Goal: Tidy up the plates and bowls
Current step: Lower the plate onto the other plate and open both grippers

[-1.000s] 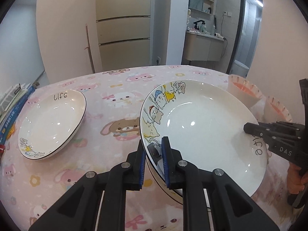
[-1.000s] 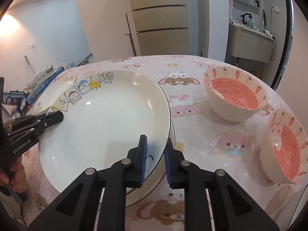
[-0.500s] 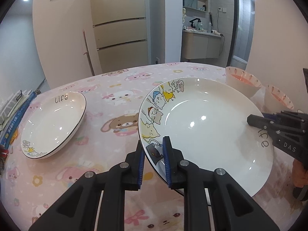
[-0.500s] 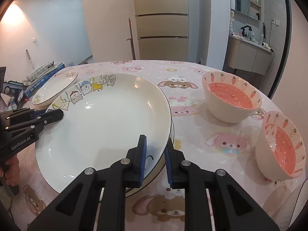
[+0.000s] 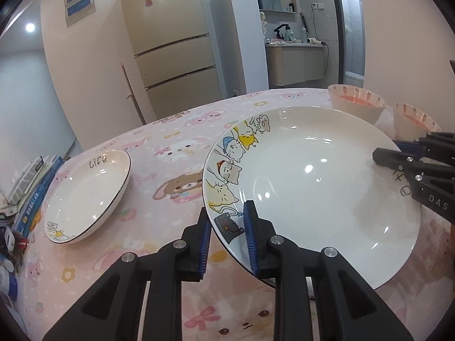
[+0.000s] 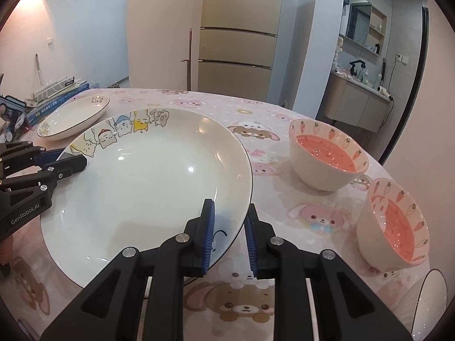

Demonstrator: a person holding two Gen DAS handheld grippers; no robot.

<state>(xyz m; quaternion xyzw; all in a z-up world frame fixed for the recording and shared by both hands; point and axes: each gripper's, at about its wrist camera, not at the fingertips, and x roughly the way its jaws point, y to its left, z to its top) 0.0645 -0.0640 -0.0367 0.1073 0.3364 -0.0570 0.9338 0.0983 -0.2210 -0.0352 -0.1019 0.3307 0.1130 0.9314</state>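
Note:
A large white plate with cartoon cats (image 5: 312, 176) (image 6: 148, 187) is held above the table between both grippers. My left gripper (image 5: 226, 238) is shut on its rim at the cat side. My right gripper (image 6: 229, 238) is shut on the opposite rim. A second plate edge shows under it near the table. A smaller white plate marked "life" (image 5: 88, 193) (image 6: 74, 118) lies at the left. Two pink bowls with a carrot pattern (image 6: 324, 156) (image 6: 394, 221) stand at the right.
The round table has a pink cartoon cloth (image 5: 170, 156). Books and clutter (image 5: 31, 187) are stacked at its left edge. A fridge and a wall stand behind the table. A washbasin cabinet is at the back right.
Both grippers have lifted the cat plate higher off the table, and both cameras now look from higher up. The grips on the rim have not changed.

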